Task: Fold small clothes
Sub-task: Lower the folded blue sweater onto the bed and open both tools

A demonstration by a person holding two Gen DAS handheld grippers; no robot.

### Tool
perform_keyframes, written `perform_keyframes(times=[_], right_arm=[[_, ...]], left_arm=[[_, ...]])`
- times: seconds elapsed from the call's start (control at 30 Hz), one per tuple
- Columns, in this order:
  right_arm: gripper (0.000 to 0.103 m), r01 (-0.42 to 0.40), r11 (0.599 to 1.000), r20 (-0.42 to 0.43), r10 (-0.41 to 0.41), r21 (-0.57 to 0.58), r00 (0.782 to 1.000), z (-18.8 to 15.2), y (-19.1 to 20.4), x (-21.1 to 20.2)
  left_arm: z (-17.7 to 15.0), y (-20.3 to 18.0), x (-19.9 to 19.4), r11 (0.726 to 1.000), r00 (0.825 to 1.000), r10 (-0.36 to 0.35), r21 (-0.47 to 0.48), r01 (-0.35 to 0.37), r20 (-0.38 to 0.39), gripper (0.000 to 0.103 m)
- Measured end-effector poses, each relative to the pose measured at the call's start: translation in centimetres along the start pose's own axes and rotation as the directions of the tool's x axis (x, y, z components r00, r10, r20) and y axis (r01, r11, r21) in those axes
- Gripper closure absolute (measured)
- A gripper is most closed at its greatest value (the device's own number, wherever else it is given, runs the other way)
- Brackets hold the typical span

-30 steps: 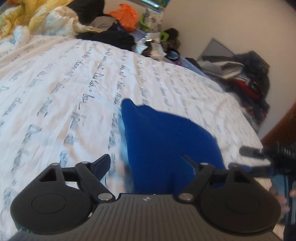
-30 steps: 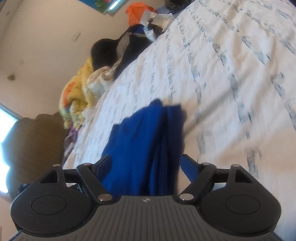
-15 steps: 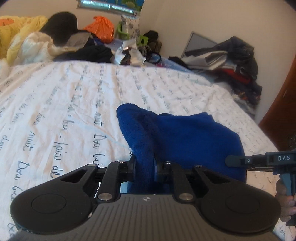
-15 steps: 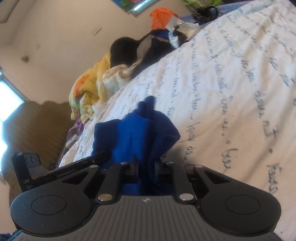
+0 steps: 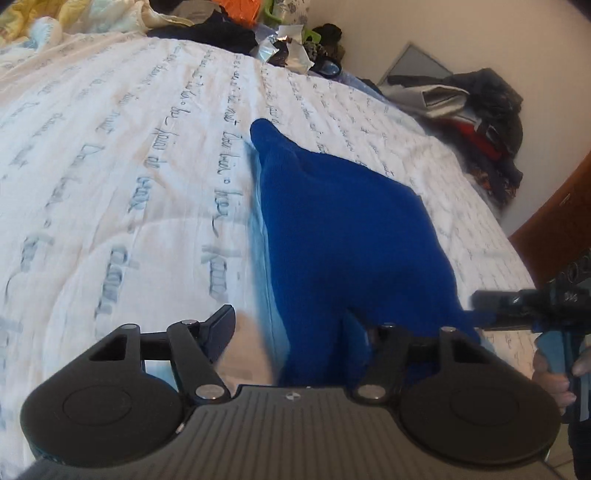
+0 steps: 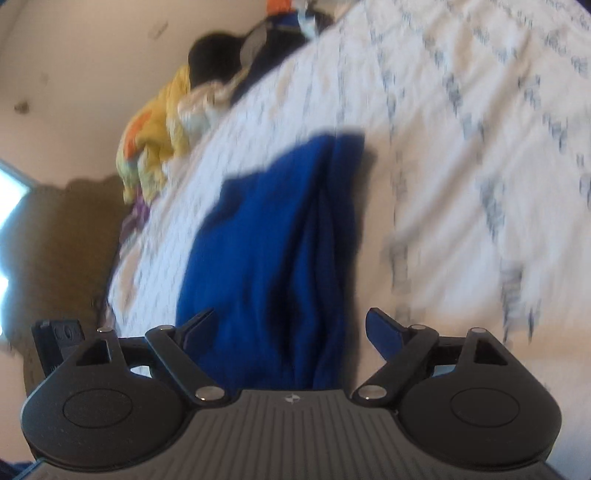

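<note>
A blue garment (image 5: pixel 340 229) lies folded on the white bedsheet with handwriting print (image 5: pixel 110 166). My left gripper (image 5: pixel 288 328) is open, its jaws spread wide over the garment's near edge. The garment also shows in the right wrist view (image 6: pixel 266 243), lying in long folds. My right gripper (image 6: pixel 291 328) is open over the garment's near end, holding nothing. The right gripper also shows in the left wrist view (image 5: pixel 517 306) at the garment's right edge.
A pile of clothes and clutter (image 5: pixel 258 33) lies along the bed's far side. A yellow blanket (image 6: pixel 159 125) is heaped at the bed's head. More clothes (image 5: pixel 480 110) are stacked by the wall at the right. A brown door (image 5: pixel 561 229) stands at the right.
Half a second ago both grippers were shut on the raised blue garment. Now both have opened and the garment lies flat on the bed.
</note>
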State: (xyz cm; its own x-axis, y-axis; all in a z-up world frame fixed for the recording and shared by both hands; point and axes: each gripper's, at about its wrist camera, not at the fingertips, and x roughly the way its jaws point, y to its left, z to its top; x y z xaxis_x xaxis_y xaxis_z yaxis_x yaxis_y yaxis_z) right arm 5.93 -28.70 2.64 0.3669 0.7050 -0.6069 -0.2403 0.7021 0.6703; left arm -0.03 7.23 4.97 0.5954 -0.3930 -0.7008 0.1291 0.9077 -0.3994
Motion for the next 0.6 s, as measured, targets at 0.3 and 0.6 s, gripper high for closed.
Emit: perform_keyframes(times=[0.3, 0.6], right_arm=[[0.090, 0.054, 0.991, -0.081, -0.064, -0.125, 0.995, -2.0, 0.9, -0.4], [0.028, 0.044, 0.977, 0.155, -0.012, -0.208, 0.988, 6.4, 5.3, -1.6]], left_arm=[[-0.9, -0.5, 0.2, 0.999, 0.992, -0.017, 0.041, 0.023, -0.123, 0.080], [1.3, -7.9, -0.6, 0.950, 0.994, -0.027, 0.311, -0.009, 0.110, 0.040]])
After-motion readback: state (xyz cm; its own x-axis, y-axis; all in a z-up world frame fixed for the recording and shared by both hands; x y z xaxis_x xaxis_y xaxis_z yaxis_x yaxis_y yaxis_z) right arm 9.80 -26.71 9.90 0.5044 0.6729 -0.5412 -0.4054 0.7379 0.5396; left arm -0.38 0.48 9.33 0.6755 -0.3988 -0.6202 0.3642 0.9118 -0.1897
